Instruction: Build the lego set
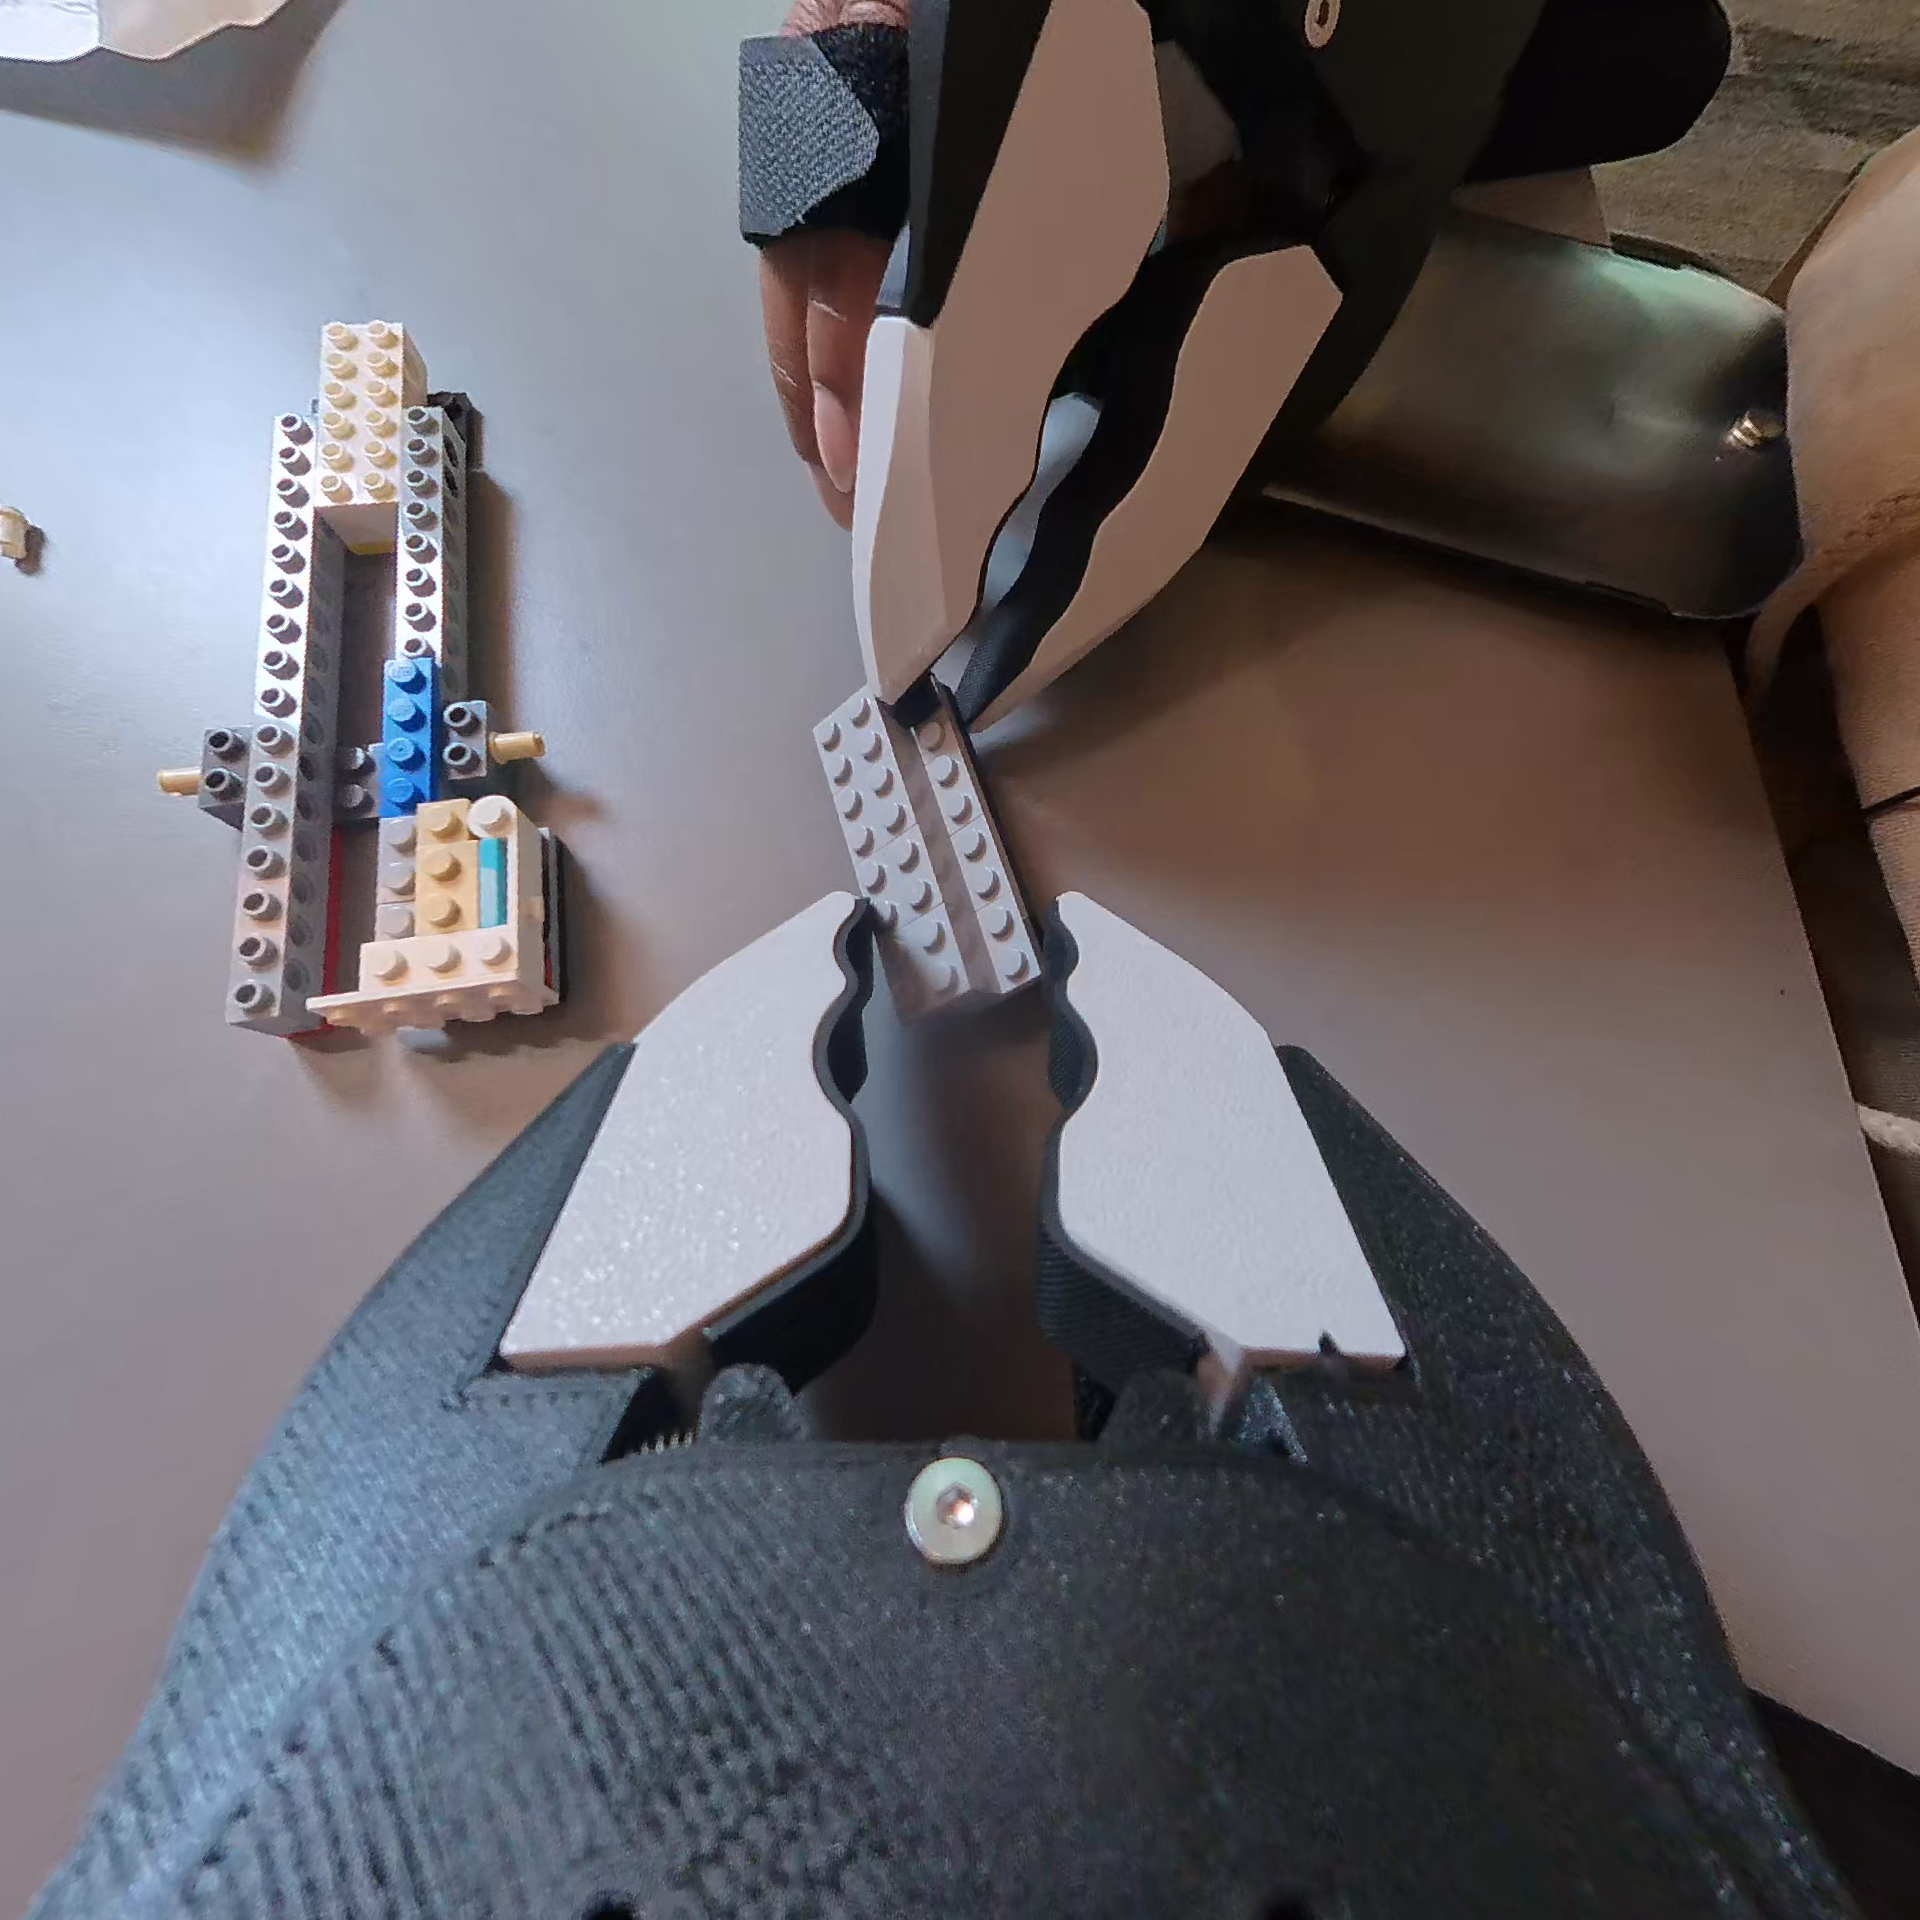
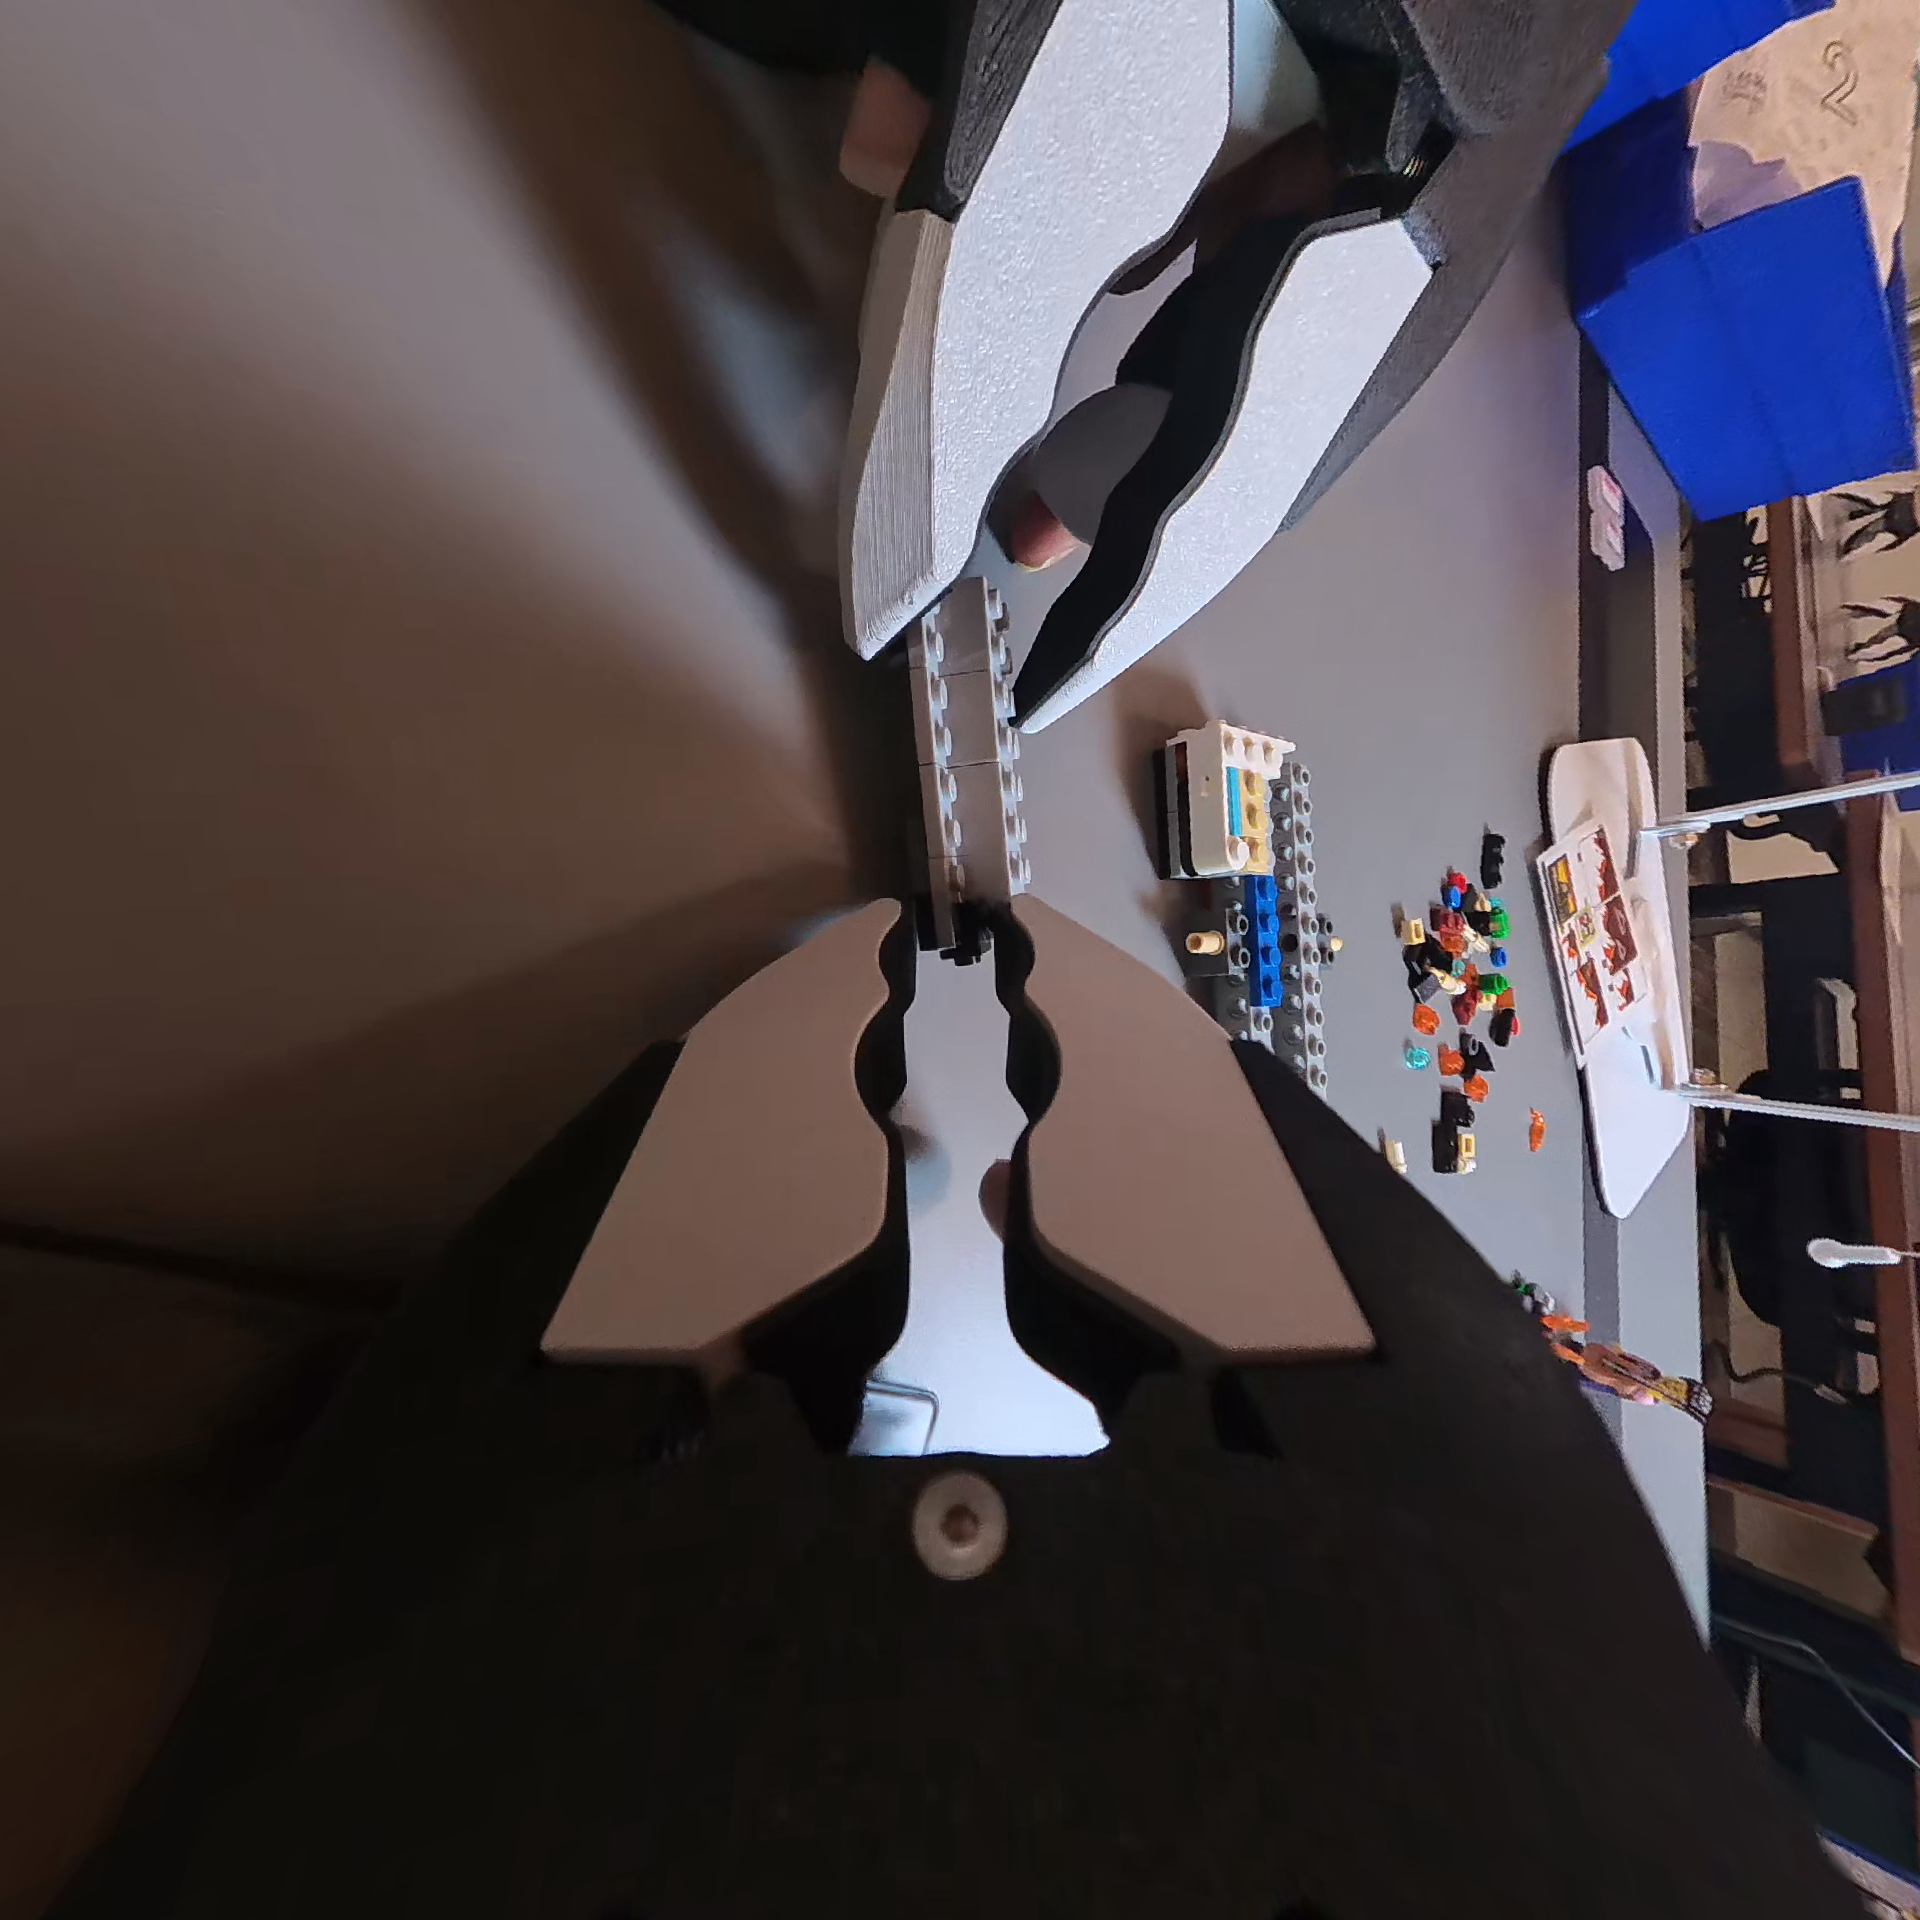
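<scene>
A long grey studded plate assembly (image 1: 925, 852) is held up above the table between both grippers. My left gripper (image 1: 961, 925) is shut on its near end. My right gripper (image 1: 935, 696) comes in from above and is shut on a small black piece (image 1: 914, 710) at the plate's far end. In the right wrist view my right gripper (image 2: 961, 920) pinches the black piece (image 2: 961, 935) against the end of the grey plate assembly (image 2: 971, 769), and my left gripper (image 2: 951, 675) clamps the other end. A partly built model (image 1: 384, 727) lies on the table to the left.
The model (image 2: 1262, 883) lies flat on the grey table (image 1: 1351, 831). A pile of small loose pieces (image 2: 1455, 987) and a printed sheet (image 2: 1590, 935) on a white board lie beyond it. Blue bins (image 2: 1745, 343) stand at the far edge. A tan piece (image 1: 16, 535) lies far left. Tip to tip, the grippers are about 4 cm apart.
</scene>
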`<action>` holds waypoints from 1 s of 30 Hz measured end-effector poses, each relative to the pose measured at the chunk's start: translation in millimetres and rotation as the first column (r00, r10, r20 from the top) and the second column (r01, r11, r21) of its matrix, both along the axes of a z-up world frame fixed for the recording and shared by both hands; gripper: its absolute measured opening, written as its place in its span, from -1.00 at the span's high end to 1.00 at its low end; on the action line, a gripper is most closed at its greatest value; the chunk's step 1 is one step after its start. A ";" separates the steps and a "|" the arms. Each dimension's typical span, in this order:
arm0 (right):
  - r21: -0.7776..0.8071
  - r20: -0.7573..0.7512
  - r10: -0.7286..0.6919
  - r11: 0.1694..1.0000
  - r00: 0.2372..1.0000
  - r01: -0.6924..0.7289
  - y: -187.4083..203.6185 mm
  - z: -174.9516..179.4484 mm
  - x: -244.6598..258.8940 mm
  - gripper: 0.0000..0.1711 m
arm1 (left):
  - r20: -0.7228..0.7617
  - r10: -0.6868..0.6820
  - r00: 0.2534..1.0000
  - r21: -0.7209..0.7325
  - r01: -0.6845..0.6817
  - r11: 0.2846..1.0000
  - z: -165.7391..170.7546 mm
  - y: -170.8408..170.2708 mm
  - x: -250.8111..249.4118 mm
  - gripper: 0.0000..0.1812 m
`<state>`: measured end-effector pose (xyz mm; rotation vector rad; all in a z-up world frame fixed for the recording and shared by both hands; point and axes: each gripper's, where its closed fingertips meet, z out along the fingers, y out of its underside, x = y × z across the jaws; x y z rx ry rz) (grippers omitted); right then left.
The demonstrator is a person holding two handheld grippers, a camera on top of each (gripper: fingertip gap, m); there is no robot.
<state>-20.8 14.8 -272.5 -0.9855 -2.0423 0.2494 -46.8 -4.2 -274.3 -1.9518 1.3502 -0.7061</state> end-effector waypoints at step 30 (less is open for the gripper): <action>-0.300 -0.024 -0.136 0.946 0.990 0.123 5.6 9.7 -3.6 0.85 | -0.067 0.079 0.995 0.311 -0.055 0.949 8.7 23.3 -2.3 0.71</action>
